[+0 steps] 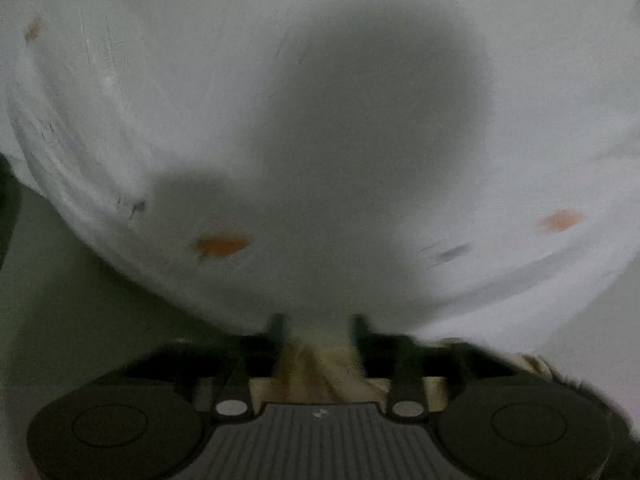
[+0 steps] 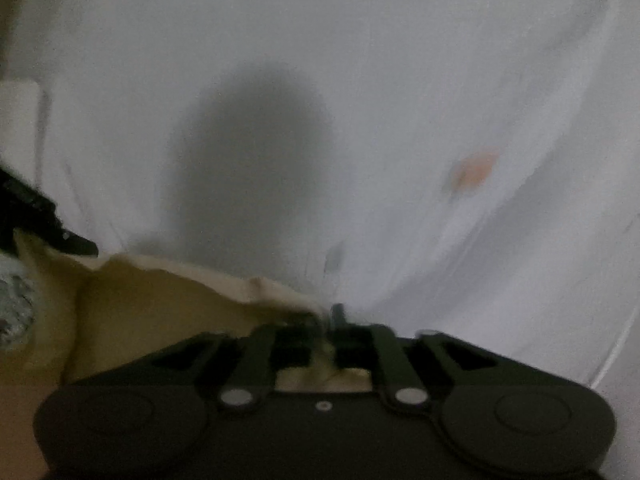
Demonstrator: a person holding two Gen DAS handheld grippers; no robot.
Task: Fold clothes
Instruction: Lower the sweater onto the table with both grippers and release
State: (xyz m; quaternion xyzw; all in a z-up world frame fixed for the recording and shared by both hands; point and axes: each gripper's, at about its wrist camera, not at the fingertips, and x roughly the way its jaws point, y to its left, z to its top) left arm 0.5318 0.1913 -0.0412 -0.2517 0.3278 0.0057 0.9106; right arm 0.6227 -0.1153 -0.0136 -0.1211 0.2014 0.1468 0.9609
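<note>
A white garment (image 1: pixel 280 120) with small orange and dark printed marks fills most of the left wrist view. Its cream-coloured inner side bunches between the fingers. My left gripper (image 1: pixel 318 326) is shut on the garment's edge, with cloth gathered in the jaws. In the right wrist view the same white garment (image 2: pixel 360 100) spreads ahead, with a cream lining edge (image 2: pixel 180 276) folded at the lower left. My right gripper (image 2: pixel 330 316) is shut on the garment where the white cloth meets the cream edge. Both views are blurred.
A pale surface (image 1: pixel 60 288) shows under the cloth at the lower left of the left wrist view. In the right wrist view a dark object (image 2: pixel 28 208) and a grey fuzzy thing (image 2: pixel 14 308) sit at the left edge.
</note>
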